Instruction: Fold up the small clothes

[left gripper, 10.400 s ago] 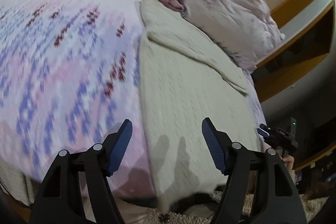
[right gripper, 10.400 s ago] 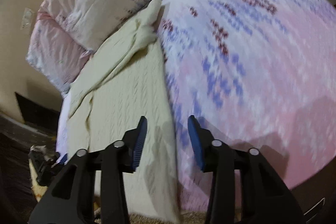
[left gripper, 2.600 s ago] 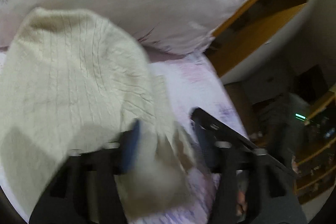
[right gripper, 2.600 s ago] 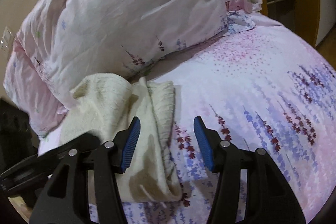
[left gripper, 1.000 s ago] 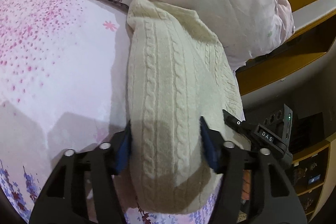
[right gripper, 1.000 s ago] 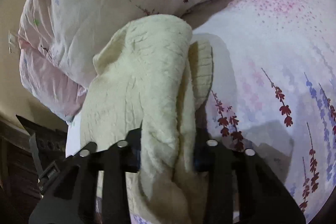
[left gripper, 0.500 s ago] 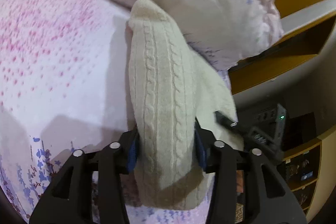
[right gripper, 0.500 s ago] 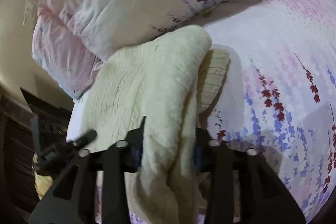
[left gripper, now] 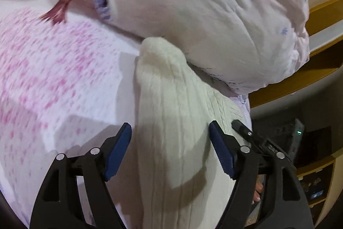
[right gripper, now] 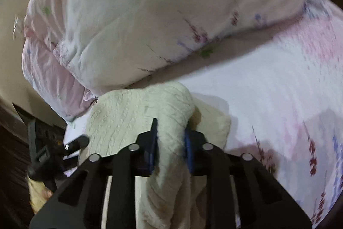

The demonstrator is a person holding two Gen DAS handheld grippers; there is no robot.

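Your bed (left gripper: 53, 78) fills both views, its sheet printed with pink and purple flowers, blurred in the left wrist view. Against its far side lies the duvet (left gripper: 225, 25), a big pale pink bundle with small floral sprigs, bunched and puffy; in the right wrist view it (right gripper: 150, 14) takes up the whole upper half. Beyond it, in the left wrist view, you can see a wooden frame (left gripper: 300, 83) at the right edge with dark shelving under it. The sweater (left gripper: 171, 121), cream and cable-knit, lies on the bed near that same side, with its far end tucked up against the foot of the duvet. It is folded over on itself in a long, raised hump, and in the right wrist view the sweater (right gripper: 137, 113) shows a second layer spreading out flat to the right beneath the top one. Your left gripper (left gripper: 170, 151) stands wide open, one blue pad to each side of the hump, and neither pad is pressing on the knit; the cloth runs down between them and out of the bottom of the view. Your right gripper (right gripper: 170, 143) is closed tight on a thick fold of the sweater, the knit bulging above and below the pinched spot. The right gripper also shows in the left wrist view (left gripper: 242, 129), just beside the sweater's right edge.
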